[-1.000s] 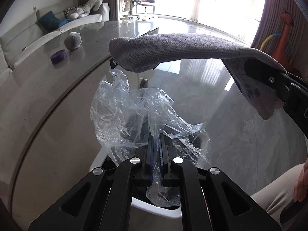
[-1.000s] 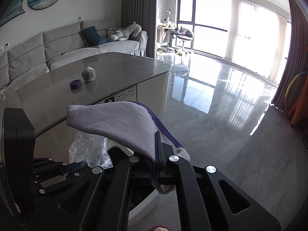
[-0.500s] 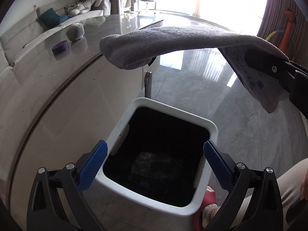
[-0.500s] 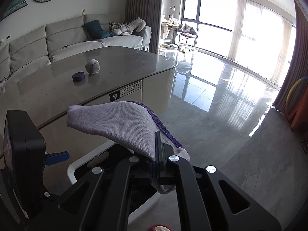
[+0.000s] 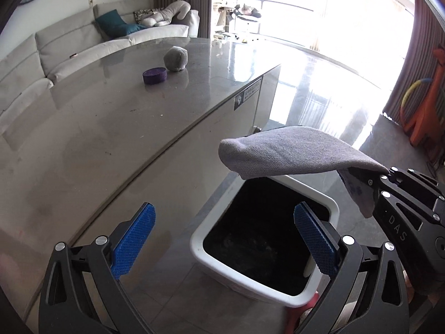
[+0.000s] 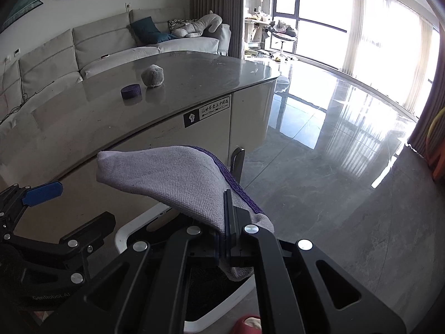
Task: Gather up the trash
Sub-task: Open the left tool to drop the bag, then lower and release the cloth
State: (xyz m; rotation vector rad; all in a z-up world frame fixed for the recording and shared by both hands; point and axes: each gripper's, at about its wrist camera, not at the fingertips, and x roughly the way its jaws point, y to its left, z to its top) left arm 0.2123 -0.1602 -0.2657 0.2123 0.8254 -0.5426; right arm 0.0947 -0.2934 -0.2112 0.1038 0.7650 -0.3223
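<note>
Currently the left gripper [image 5: 222,240] has its jaws spread wide, blue pads [image 5: 133,240] holding nothing. It hangs over the floor beside the table [image 5: 111,128], with the white trash bin [image 5: 332,208] below and slightly toward 3 o'clock of its centreline. Bin interior is dark; contents at the bottom are too dim to identify.

Right gripper [image 6: 232,239] is clamped tight on a grey-lilac cloth [image 6: 172,175] with a purple edge. In the right wrist view the cloth fans out from the closed fingers toward 10 o'clock, stiff and roughly level, free end in the air. In the left wrist view the same cloth [image 5: 294,153] sits at about 1 o'clock from the left gripper, above the far rim of the bin, not touching it. It is pinched at its 3 o'clock end by the right gripper [image 5: 372,179], with a short flap drooping beside the fingers.

On the tabletop, well apart from both grippers at roughly 11 o'clock: a purple round lid [image 5: 155,75] and a grey balled-up wad [image 5: 175,59], just beside each other. Right wrist view shows the same pair, lid [image 6: 131,91] and wad [image 6: 152,75], also around 11 o'clock. Left gripper's blue pad [image 6: 41,192] shows at 9 o'clock in that view, bin rim [image 6: 122,236] under both tools.
</note>
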